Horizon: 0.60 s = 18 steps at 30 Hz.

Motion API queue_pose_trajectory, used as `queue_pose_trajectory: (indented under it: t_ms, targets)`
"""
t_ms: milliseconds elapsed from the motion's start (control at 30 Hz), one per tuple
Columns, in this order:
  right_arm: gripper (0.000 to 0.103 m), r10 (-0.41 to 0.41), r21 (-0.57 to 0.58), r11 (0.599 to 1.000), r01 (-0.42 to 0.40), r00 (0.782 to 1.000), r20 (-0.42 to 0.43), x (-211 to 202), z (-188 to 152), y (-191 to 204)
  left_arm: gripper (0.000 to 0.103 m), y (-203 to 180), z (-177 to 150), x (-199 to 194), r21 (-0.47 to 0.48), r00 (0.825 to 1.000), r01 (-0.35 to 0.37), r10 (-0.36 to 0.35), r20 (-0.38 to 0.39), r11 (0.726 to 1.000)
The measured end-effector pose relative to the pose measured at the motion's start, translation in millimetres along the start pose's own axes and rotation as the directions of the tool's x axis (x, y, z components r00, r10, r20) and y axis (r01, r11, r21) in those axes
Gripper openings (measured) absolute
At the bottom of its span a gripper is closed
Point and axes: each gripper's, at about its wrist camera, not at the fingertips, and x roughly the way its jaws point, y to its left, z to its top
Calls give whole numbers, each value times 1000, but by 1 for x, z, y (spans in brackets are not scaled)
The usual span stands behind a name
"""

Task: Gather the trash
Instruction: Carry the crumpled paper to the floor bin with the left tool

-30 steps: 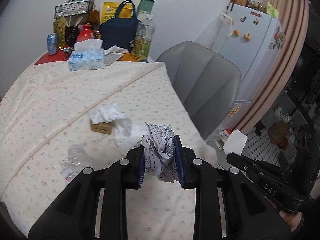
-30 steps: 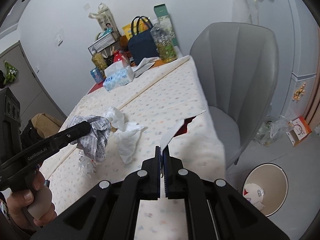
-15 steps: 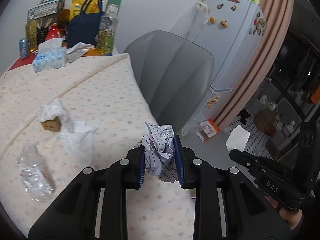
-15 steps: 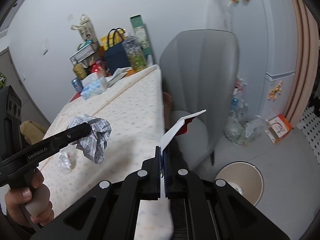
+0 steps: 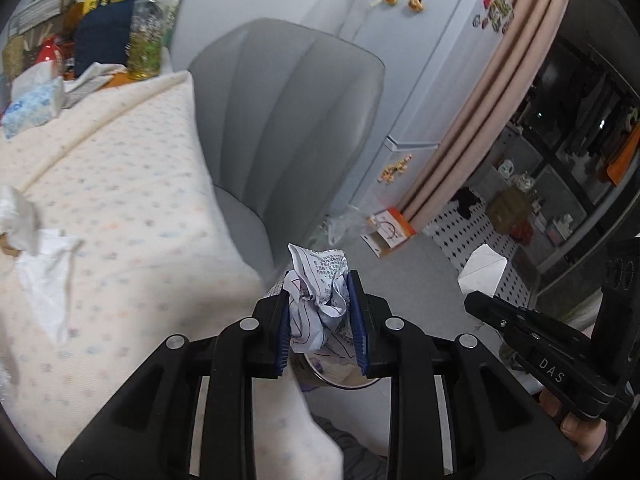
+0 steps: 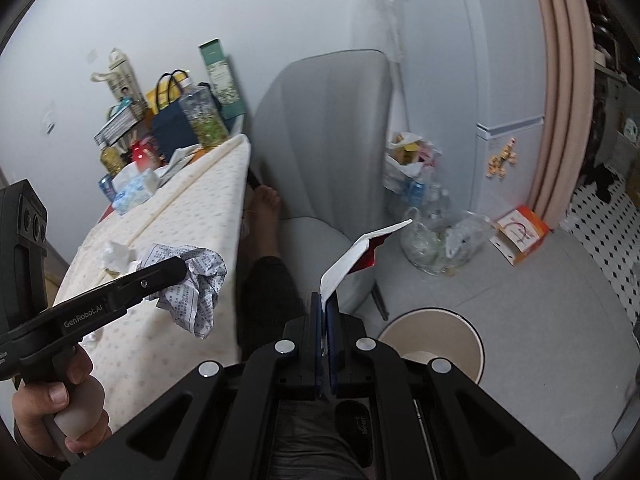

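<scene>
Crumpled printed paper wad (image 5: 320, 300), clenched in the left gripper (image 5: 320, 322) jaws, has swung off the bench (image 5: 120, 208) edge and now hangs over the round beige trash bin (image 6: 460, 336). Right gripper (image 6: 326, 344) jaws pinch a flat white-and-red carton scrap (image 6: 356, 256) just beside it, so both look ready to drop.

crumpled printed paper wad (image 5: 320, 300) and folded white-red card scrap (image 6: 362, 254), both pinched aloft near trash bin (image 6: 476, 350)

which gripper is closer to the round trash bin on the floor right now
Right. The right gripper, shut on a piece of white and red card, is just beside the bin. The left gripper, clamping crumpled printed paper, sits farther off, above the table edge.
</scene>
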Motion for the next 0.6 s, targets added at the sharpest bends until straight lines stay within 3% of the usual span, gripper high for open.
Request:
queue_pose_trajectory:
  t_ms: [333,600]
  targets:
    - [4,-30,87,996,34,998,-49,26,-13,-58,25,-30,-7,62,19,995,5,-4,-97,1000]
    - [4,-29,149,988,48,992,-127,76,-31,-98,25,-34,-14,102,20,985,-27,30,-168,999]
